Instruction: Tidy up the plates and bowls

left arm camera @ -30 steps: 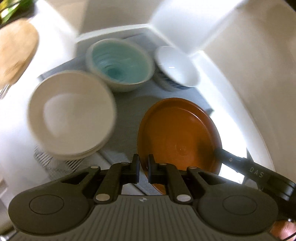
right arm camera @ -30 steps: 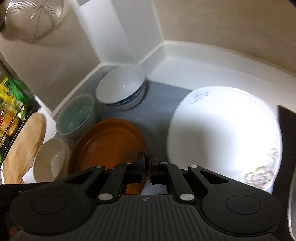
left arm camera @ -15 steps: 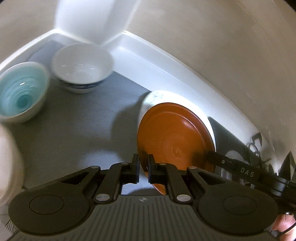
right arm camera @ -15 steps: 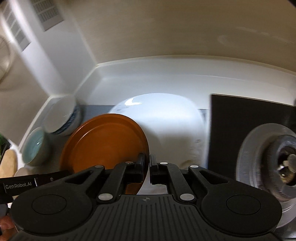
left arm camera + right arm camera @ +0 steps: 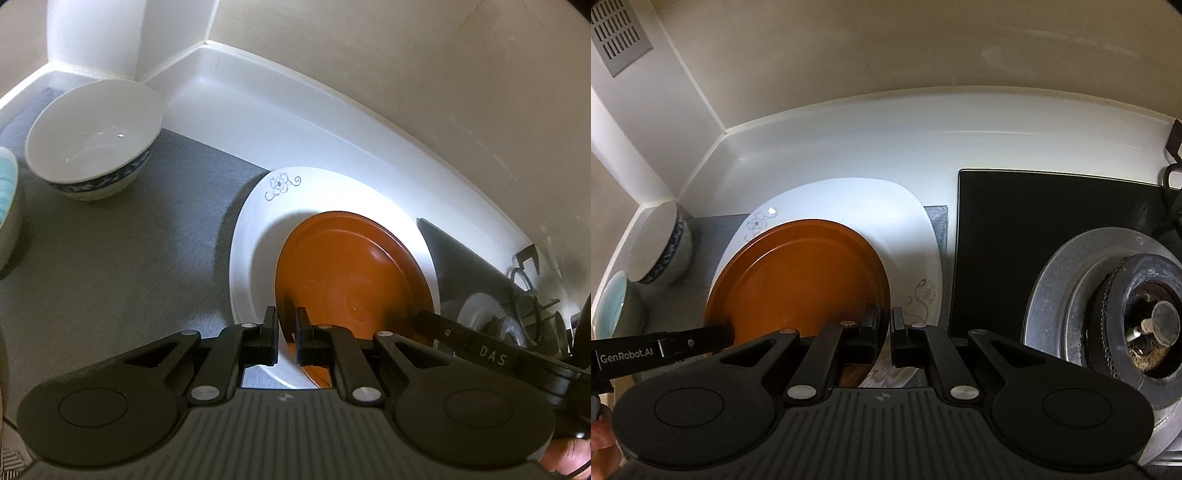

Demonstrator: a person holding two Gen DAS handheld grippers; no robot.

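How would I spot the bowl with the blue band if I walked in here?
Find the white counter corner where the walls meet. On the grey mat just before it sits a round white ceramic bowl. Only it has a dark blue patterned band outside; its neighbour, the pale turquoise bowl, has none.

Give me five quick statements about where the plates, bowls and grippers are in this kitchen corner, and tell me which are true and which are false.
1. Both grippers grip the orange plate by its rim. True: left gripper, right gripper.
2. The orange plate is above the white floral plate. True.
3. The blue-banded white bowl sits on the stove burner. False: it stands on the grey mat near the wall corner.
4. The white floral plate is stacked inside the turquoise bowl. False: the plate lies on the mat, apart from that bowl.
5. The left gripper's jaws stand wide open. False: they are shut on the orange plate's rim.
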